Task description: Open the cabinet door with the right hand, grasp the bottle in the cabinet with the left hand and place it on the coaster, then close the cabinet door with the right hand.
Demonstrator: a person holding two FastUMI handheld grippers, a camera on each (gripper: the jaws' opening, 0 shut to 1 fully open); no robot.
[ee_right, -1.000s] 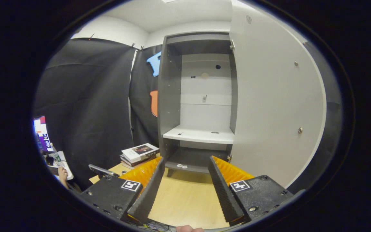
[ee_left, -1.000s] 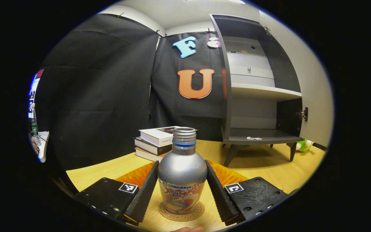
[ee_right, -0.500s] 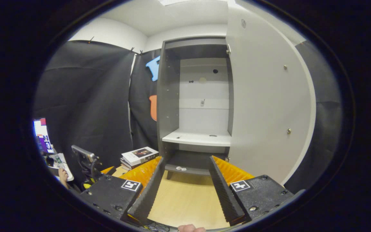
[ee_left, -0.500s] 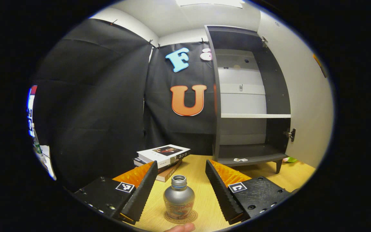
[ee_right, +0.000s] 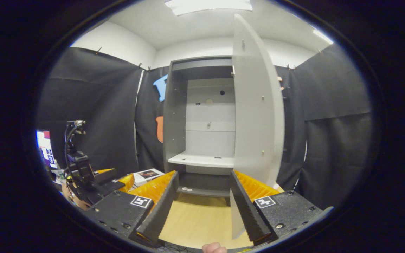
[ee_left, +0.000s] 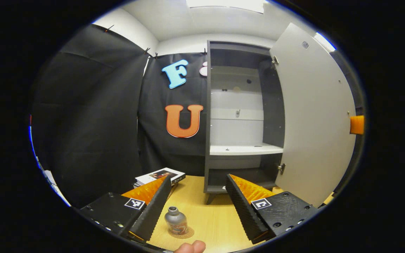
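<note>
In the left gripper view a small silver bottle [ee_left: 175, 220] with a colourful label stands upright on a round coaster [ee_left: 187, 233] on the wooden table. My left gripper [ee_left: 197, 207] is open, well back from and above the bottle, nothing between its fingers. The grey cabinet [ee_left: 239, 116] stands behind with its white door [ee_left: 315, 119] swung open to the right. In the right gripper view my right gripper [ee_right: 202, 207] is open and holds nothing; the door [ee_right: 255, 112] shows nearly edge-on just ahead of its right finger. The left gripper [ee_right: 93, 179] appears at the far left there.
A stack of books [ee_left: 158, 175] lies on the table [ee_left: 209, 214] left of the cabinet. An orange part of the other gripper [ee_left: 356, 124] shows past the door's edge. The cabinet shelves [ee_right: 202, 160] are bare apart from small bits. A screen [ee_right: 44, 147] glows far left.
My left gripper let go of the bottle and drew back and up, so the bottle looks small on the coaster. My right gripper moved rightward to the door's edge.
</note>
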